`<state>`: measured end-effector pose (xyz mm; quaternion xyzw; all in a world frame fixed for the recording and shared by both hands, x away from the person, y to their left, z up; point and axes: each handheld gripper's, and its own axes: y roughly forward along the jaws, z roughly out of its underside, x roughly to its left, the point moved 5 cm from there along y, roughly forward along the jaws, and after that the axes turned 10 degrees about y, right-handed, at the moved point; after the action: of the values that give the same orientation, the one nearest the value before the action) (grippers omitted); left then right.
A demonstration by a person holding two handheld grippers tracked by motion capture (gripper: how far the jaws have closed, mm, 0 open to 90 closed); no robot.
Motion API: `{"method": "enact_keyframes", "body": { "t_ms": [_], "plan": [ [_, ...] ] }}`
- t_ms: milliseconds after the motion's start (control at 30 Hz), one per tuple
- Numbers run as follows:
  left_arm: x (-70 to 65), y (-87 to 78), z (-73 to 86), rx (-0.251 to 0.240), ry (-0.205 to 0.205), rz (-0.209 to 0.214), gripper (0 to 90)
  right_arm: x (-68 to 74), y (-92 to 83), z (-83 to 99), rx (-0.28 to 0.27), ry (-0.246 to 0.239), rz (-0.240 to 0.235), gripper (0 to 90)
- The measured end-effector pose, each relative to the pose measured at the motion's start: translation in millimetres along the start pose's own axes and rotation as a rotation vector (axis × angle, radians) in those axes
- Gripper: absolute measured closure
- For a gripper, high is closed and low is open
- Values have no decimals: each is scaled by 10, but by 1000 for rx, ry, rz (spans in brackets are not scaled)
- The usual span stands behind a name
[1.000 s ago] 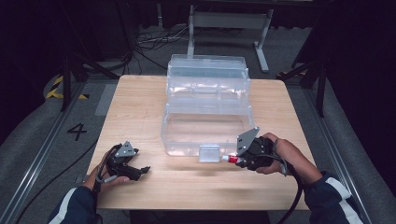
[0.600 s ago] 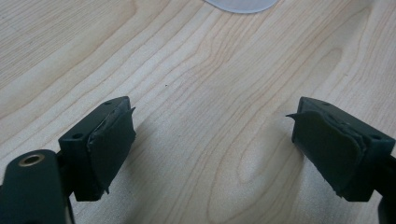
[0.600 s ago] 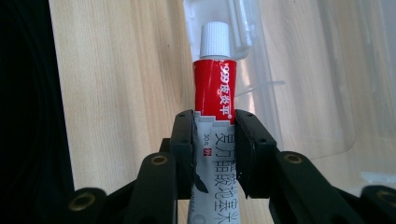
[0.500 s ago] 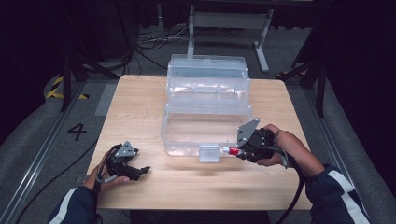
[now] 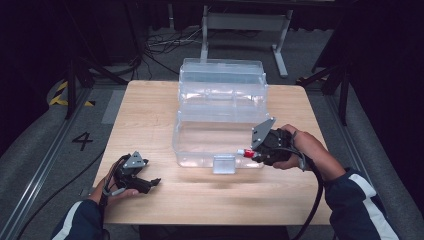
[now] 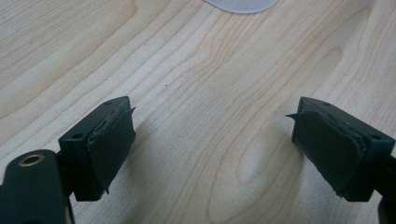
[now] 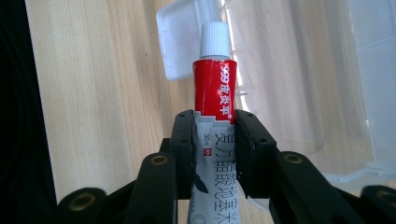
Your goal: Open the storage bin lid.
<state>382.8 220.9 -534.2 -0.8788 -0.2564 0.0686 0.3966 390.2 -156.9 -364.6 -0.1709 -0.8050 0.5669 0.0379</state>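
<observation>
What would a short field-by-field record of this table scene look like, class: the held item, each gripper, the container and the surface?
held item: red and white tube with a white cap, pointing toward the box
right gripper: fingers shut on the tube, at the box's front right edge
left gripper: fingers apart, nothing between them, low over the table near its front left
container: clear plastic box, lid open, white latch at its front
surface: light wooden table

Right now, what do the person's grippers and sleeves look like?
Both grippers, left and right, are black with a grey three-cornered plate on top. Each has two black jaws with dark pads and brass-coloured pivots. A black cable trails from the right one. The sleeves are dark navy with a white stripe.
</observation>
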Motion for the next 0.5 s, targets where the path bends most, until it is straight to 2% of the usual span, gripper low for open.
{"method": "enact_keyframes", "body": {
  "t_ms": [500],
  "plan": [
    [-2, 0, 0, 0, -3, 0, 133, -177, 91, -94, 31, 21, 2, 711]
  ]
}}
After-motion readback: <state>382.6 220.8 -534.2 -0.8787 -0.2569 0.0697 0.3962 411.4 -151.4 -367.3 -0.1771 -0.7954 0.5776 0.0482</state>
